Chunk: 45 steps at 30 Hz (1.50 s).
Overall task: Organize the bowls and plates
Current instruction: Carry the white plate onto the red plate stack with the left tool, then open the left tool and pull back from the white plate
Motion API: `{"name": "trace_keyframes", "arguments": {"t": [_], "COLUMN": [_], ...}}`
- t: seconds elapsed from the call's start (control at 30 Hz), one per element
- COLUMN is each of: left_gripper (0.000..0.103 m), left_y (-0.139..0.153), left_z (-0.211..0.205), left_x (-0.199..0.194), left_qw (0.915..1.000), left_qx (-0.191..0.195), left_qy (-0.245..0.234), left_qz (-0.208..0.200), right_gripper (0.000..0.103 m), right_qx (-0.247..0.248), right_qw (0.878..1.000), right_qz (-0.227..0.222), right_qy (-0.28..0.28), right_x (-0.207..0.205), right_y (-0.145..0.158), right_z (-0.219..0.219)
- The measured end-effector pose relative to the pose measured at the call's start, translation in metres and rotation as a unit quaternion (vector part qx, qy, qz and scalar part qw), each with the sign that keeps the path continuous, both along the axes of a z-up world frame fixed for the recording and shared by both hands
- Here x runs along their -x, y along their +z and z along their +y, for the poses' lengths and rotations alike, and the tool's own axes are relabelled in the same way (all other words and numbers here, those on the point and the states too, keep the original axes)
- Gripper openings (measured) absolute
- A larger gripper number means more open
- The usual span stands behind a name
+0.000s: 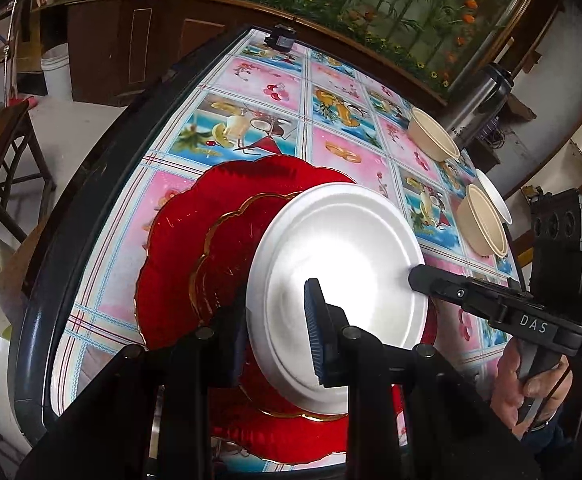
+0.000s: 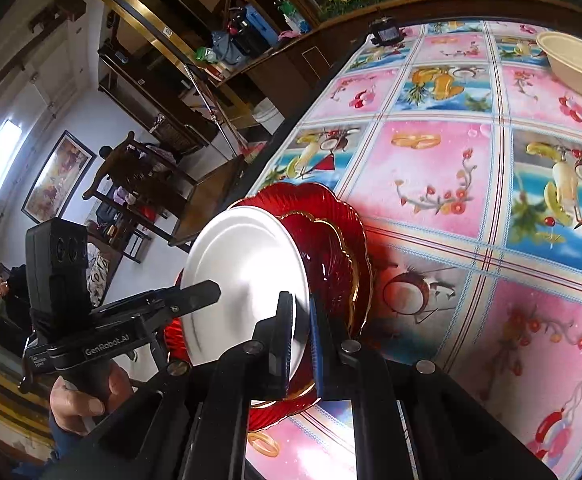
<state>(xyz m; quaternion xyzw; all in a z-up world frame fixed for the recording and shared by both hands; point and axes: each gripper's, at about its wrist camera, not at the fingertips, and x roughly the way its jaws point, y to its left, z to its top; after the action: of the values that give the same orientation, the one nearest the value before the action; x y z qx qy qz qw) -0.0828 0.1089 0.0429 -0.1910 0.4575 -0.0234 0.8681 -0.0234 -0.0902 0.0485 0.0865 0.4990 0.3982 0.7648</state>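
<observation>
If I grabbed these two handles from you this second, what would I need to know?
Left gripper: shut on the white plate, near rim.
Right gripper: shut on the same plate, opposite rim.
The plate hangs tilted over two stacked red plates on the table.
Done: the red plates are stacked.
Left: lower the white plate onto them, then gather the two beige bowls and the other white plate at the far side.

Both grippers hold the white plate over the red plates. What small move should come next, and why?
Probably lower the white plate onto the small red plate. The left gripper and right gripper pinch its rim on opposite sides, and it hangs tilted just above the red stack, so setting it down flat comes before letting go.
</observation>
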Motion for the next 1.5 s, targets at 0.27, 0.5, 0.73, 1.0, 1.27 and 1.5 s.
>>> {"name": "trace_keyframes", "arguments": {"t": [0.27,0.5,0.73,1.0,1.27,1.5], "left_gripper": [0.022,0.022,0.029,0.05,0.05,0.05], "left_y": [-0.002,-0.004,-0.002,0.009,0.036,0.04], "left_z": [0.0,-0.002,0.0,0.005,-0.026,-0.094], "left_x": [0.003,0.002,0.002,0.01,0.016,0.001], "left_qw": [0.9999,0.9998,0.9996,0.9987,0.9968,0.9939], "left_qx": [-0.013,-0.02,-0.023,-0.027,-0.043,-0.034], "left_qy": [0.007,0.008,0.018,0.039,0.015,-0.076], "left_qz": [0.0,0.0,0.0,-0.018,-0.065,-0.073], "right_gripper": [0.011,0.011,0.017,0.026,0.026,0.026], "right_qx": [0.005,0.003,-0.003,-0.023,-0.056,-0.068], "right_qw": [1.0,1.0,1.0,1.0,0.997,0.985], "right_qz": [0.0,-0.001,0.0,-0.012,-0.033,-0.056], "right_qy": [0.005,0.006,0.008,-0.002,-0.05,-0.148], "right_x": [0.001,0.0,-0.001,0.001,-0.008,-0.029], "right_y": [-0.007,-0.009,-0.009,0.004,0.028,0.041], "right_z": [0.006,0.005,0.002,-0.015,-0.067,-0.15]}}
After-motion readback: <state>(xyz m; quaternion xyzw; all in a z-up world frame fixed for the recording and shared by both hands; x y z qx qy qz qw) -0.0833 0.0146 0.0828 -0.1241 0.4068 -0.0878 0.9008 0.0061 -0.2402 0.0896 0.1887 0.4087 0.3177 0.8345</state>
